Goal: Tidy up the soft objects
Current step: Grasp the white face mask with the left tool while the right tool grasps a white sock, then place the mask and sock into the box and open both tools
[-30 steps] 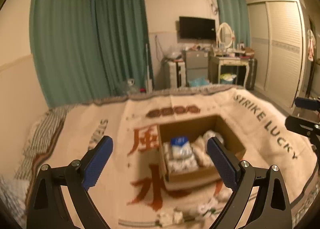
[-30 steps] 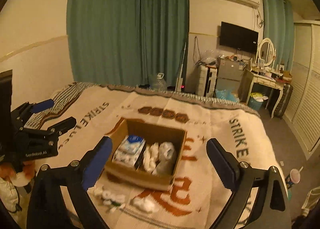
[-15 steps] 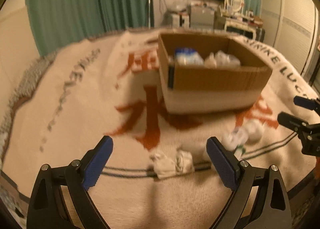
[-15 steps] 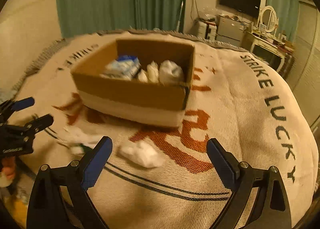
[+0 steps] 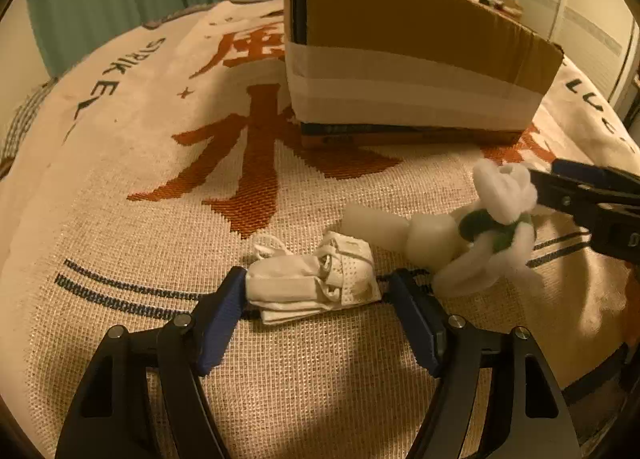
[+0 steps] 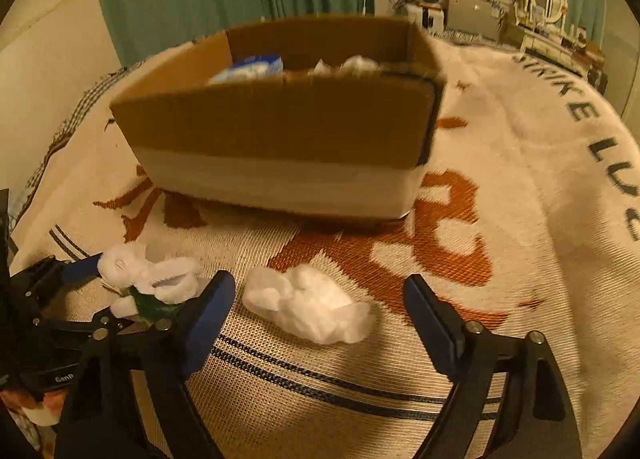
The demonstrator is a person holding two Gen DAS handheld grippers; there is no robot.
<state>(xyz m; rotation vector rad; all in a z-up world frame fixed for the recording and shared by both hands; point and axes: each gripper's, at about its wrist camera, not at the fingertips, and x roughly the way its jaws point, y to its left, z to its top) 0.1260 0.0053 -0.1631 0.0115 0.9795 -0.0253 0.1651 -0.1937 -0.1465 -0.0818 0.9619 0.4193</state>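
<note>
- Woven blanket [image 5: 120, 227] covers the bed.
- Cardboard box [image 6: 280, 131] stands far, centre, soft items inside.
- Right gripper [image 6: 320, 299] spread wide around the white fluffy wad [image 6: 308, 307].
- Left gripper [image 5: 316, 299] wide, flanking the folded white cloth [image 5: 316, 283], near.

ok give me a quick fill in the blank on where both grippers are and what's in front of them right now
1. The left gripper has its open jaws on either side of a folded white ____.
2. The white fluffy wad lies between the open jaws of the ____ gripper.
3. Both soft items lie on the blanket, outside the cardboard ____.
4. The box's lower band of tape is ____ in colour.

Missing words: face mask; right; box; white
</note>
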